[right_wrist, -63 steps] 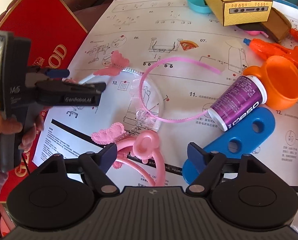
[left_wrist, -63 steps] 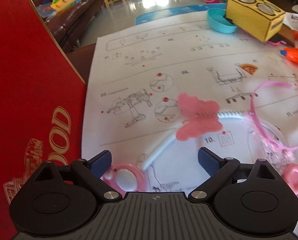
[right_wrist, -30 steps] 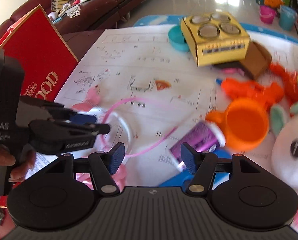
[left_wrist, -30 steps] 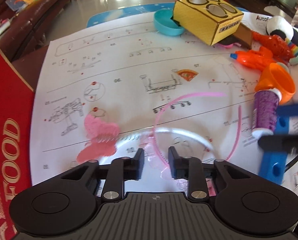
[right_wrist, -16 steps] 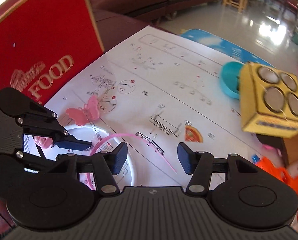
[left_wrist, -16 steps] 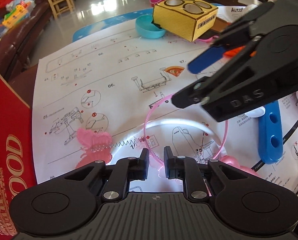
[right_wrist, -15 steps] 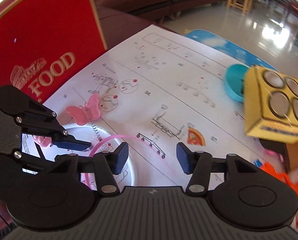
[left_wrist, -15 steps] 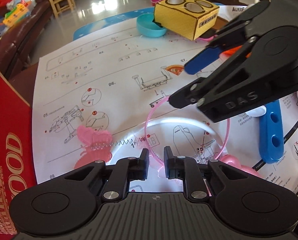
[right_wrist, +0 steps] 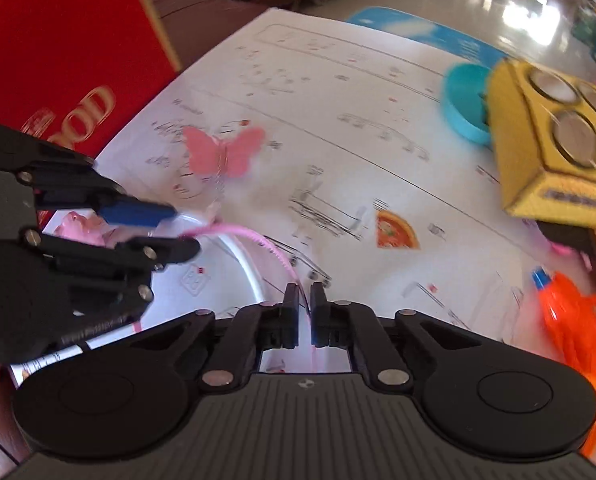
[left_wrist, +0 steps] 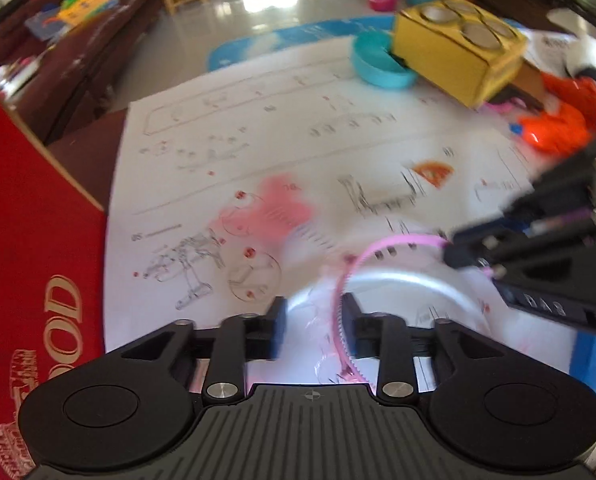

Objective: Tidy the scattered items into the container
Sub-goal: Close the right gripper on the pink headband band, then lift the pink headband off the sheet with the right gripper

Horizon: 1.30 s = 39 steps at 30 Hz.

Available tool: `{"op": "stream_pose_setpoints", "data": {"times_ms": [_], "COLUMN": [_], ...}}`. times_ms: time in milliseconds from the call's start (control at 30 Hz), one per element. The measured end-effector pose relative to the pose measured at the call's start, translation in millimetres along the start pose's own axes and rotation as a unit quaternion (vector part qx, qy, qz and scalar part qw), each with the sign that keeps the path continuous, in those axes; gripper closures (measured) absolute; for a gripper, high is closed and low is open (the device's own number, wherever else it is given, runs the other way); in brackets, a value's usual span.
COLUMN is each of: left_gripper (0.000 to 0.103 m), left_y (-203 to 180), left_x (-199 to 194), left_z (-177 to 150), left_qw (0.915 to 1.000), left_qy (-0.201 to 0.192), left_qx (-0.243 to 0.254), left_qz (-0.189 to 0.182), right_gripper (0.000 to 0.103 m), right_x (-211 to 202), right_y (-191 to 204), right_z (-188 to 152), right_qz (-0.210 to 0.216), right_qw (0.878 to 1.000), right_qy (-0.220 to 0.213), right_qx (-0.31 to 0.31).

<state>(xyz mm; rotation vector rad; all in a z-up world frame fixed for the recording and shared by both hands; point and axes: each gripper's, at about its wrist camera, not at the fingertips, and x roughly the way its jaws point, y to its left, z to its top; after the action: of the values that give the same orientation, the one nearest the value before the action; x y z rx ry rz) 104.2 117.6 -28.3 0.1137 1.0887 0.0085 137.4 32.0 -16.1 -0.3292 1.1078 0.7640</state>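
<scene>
A: What sits leftmost?
B: The red box [left_wrist: 26, 240] standing at the desk's edge; beside it the left claw [left_wrist: 312, 332], its jaws opening, the pink headband [left_wrist: 394, 242] running loose between them.
A: And that headband's far end?
B: Pinched in the right claw [right_wrist: 304, 316], whose jaws have closed narrow upon it; the butterfly headband [right_wrist: 222, 154] lies on the instruction sheet [right_wrist: 338, 120]; the yellow box [right_wrist: 554, 148] stands far right.
</scene>
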Motion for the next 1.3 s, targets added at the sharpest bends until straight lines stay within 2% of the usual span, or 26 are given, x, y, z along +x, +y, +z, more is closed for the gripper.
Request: {"op": "stream_pose_setpoints", "data": {"times_ms": [100, 200, 267, 300, 400, 500, 567, 633, 733, 833, 867, 900, 933, 967, 1033, 1067, 1100, 1133, 1200, 1300], "left_gripper": [0.048, 0.042, 0.027, 0.023, 0.019, 0.019, 0.022, 0.024, 0.024, 0.024, 0.025, 0.032, 0.035, 0.056, 0.075, 0.091, 0.095, 0.095, 0.095, 0.096], "left_y": [0, -7, -12, -12, -6, -1, -2, -8, -21, -34, -36, -37, -37, -36, -32, -33, -34, -35, -36, -37], "left_x": [-13, -27, -35, -39, -46, -44, -44, -46, -46, -36, -30, -25, -22, -20, -18, -19, -20, -20, -21, -24], "left_z": [0, -7, -13, -16, -17, -14, -15, -21, -32, -39, -41, -43, -45, -46, -47, -47, -47, -48, -50, -55], "left_qw": [0.9994, 0.9989, 0.9985, 0.998, 0.9953, 0.9948, 0.9952, 0.9956, 0.9944, 0.9929, 0.992, 0.9912, 0.9909, 0.9908, 0.9913, 0.9929, 0.9943, 0.9953, 0.9971, 0.999], "left_qy": [-0.011, -0.013, -0.016, -0.02, -0.026, -0.012, 0.014, 0.027, 0.047, 0.062, 0.07, 0.077, 0.075, 0.073, 0.069, 0.065, 0.06, 0.055, 0.046, 0.027], "left_qx": [-0.031, -0.044, -0.051, -0.059, -0.091, -0.101, -0.096, -0.09, -0.093, -0.101, -0.103, -0.106, -0.11, -0.111, -0.112, -0.099, -0.088, -0.08, -0.061, -0.036], "left_qz": [0.003, 0.012, 0.014, 0.009, -0.023, 0.002, 0.011, 0.009, -0.014, 0.006, 0.016, 0.019, 0.021, 0.025, 0.01, 0.007, 0.006, 0.006, 0.008, -0.007], "right_gripper": [0.097, 0.095, 0.093, 0.092, 0.096, 0.098, 0.098, 0.098, 0.098, 0.098, 0.098, 0.098, 0.097, 0.097, 0.094, 0.093, 0.089, 0.081, 0.073, 0.073], "right_x": [-6, -10, -11, -11, -13, -16, -20, -23, -28, -29, -30, -30, -31, -32, -34, -35, -37, -40, -43, -43], "right_y": [-10, -8, -4, -2, -3, -8, -12, -15, -16, -14, -13, -12, -13, -13, -16, -17, -18, -18, -17, -10], "right_z": [-9, -17, -19, -20, -22, -29, -35, -41, -50, -54, -55, -57, -59, -61, -64, -65, -64, -63, -58, -49], "right_qz": [-0.001, 0.001, -0.003, -0.005, -0.011, -0.006, -0.005, -0.001, 0.01, 0.016, 0.017, 0.019, 0.021, 0.024, 0.035, 0.038, 0.037, 0.039, 0.041, 0.038], "right_qw": [0.999, 0.998, 0.998, 0.998, 0.996, 0.994, 0.993, 0.991, 0.989, 0.989, 0.989, 0.989, 0.989, 0.988, 0.988, 0.987, 0.988, 0.989, 0.99, 0.994], "right_qy": [0.0, -0.001, -0.002, -0.002, -0.001, 0.001, 0.0, 0.001, 0.002, 0.002, 0.003, 0.004, 0.004, 0.006, 0.01, 0.009, 0.003, -0.004, -0.016, -0.032], "right_qx": [0.051, 0.068, 0.065, 0.065, 0.083, 0.108, 0.122, 0.134, 0.148, 0.149, 0.149, 0.148, 0.148, 0.149, 0.153, 0.153, 0.15, 0.145, 0.133, 0.099]}}
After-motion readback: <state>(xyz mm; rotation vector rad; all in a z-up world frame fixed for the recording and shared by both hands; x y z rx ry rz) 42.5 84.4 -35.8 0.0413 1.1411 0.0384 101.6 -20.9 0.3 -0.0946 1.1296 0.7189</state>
